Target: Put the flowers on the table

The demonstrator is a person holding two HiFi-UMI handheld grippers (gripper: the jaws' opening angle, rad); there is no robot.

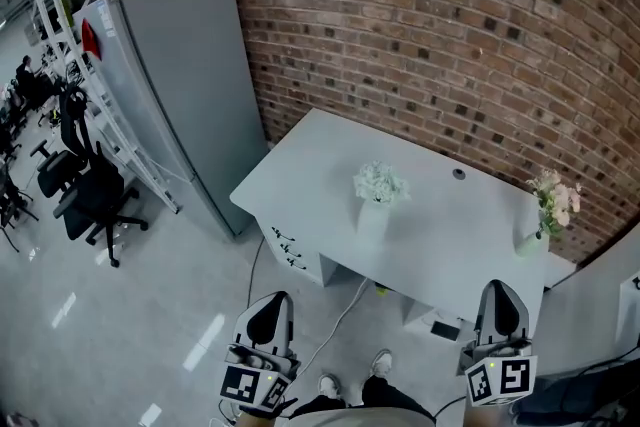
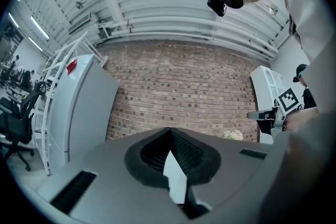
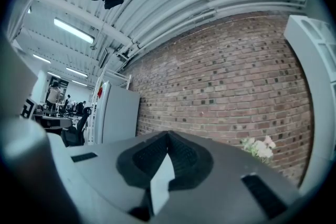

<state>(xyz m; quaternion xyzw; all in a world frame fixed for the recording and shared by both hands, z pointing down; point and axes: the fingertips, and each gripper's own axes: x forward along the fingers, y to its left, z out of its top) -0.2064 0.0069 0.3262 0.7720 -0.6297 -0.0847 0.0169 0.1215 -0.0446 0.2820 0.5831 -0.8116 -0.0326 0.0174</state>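
Left tool [image 2: 169, 132]: jaws together, pads meet at the tip, nothing between them. Right tool [image 3: 168, 136]: same, jaws together and empty.

Both tools are held low in front of the person, well apart from each other and pointing towards the desk [image 1: 310, 165], with open floor [image 1: 150, 335] between them and it. Each marker cube, left [image 1: 248, 383] and right [image 1: 498, 380], faces the head camera. The person's shoes [image 1: 330, 383] stand on the floor between the two tools.

On the desk:
- The white flowers [image 1: 379, 182] stand upright in a white vase [image 1: 372, 218] near the middle. They also show low at the right of the left gripper view.
- The pink-and-white flowers [image 1: 556, 198] stand in a small pale vase [image 1: 529, 241] at the right end, close to the brick wall [image 1: 450, 15]. They also show low at the right of the right gripper view.
- The two vases are well apart.
- A small dark round item [image 1: 459, 174] lies between them, nearer the wall. What it is cannot be told.

Around the desk:
- A drawer unit [image 1: 293, 253] sits under the left end.
- A cable [image 1: 335, 330] runs over the floor from beneath the desk.
- A tall grey cabinet [image 1: 185, 75] stands left of the desk against the wall.
- A white metal frame [image 1: 100, 115] is just beside the cabinet.
- Black office chairs [image 1: 95, 200] are further left.
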